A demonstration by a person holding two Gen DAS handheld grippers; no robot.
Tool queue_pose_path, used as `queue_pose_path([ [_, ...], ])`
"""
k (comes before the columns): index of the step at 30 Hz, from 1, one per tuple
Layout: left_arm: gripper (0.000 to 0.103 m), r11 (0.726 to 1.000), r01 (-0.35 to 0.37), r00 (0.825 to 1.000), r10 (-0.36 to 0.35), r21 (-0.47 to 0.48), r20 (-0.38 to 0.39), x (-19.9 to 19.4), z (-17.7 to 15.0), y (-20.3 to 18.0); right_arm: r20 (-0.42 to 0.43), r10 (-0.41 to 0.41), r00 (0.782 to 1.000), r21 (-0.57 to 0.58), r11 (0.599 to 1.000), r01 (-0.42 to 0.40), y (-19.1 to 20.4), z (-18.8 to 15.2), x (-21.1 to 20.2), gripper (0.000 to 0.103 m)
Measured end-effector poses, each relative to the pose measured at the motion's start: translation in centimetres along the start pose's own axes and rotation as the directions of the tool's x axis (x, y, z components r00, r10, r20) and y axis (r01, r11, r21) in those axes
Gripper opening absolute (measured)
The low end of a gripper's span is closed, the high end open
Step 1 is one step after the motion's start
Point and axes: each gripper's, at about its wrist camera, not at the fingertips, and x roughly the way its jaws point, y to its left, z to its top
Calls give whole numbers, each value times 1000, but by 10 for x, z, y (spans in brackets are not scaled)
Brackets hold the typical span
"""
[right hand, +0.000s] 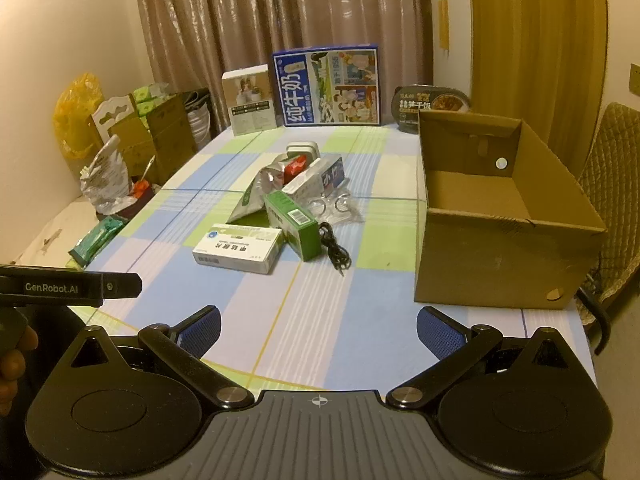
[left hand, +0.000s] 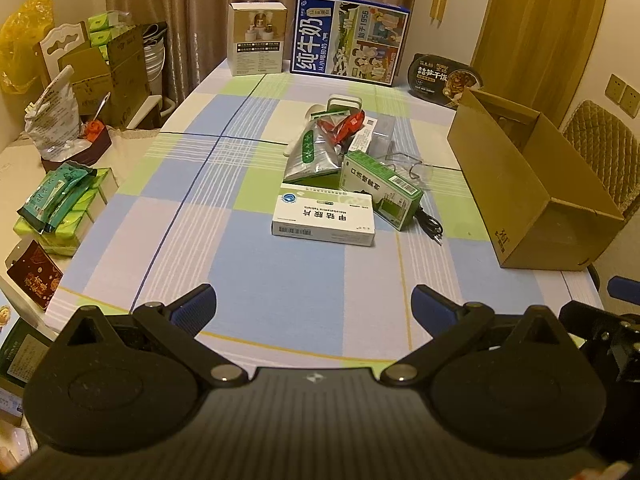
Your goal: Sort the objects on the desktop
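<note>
Your pile (left hand: 344, 160) at frame centre overlaps itself; items behind the silver pouch (left hand: 310, 160) are hard to tell. White box (left hand: 324, 218) and green box (left hand: 380, 188) lie nearest, flat cardboard. Brown carton (right hand: 500, 216) at right, open-topped. Left gripper (left hand: 314, 308) and right gripper (right hand: 318, 332): jaws wide, holding nothing.

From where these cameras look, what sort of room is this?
Most likely a room in someone's home, perhaps a dining area. A checked tablecloth covers the table, long curtains hang behind it, and household goods lie about: a milk carton box, medicine boxes, and a quilted chair.
</note>
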Motion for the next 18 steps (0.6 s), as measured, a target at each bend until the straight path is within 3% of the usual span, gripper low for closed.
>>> queue_pose_path([
  [18, 102, 1000, 1, 1000, -1, 0, -7, 1, -2, -1, -4, -1, 1000, 2, 1000, 1, 0, -2, 1, 101],
])
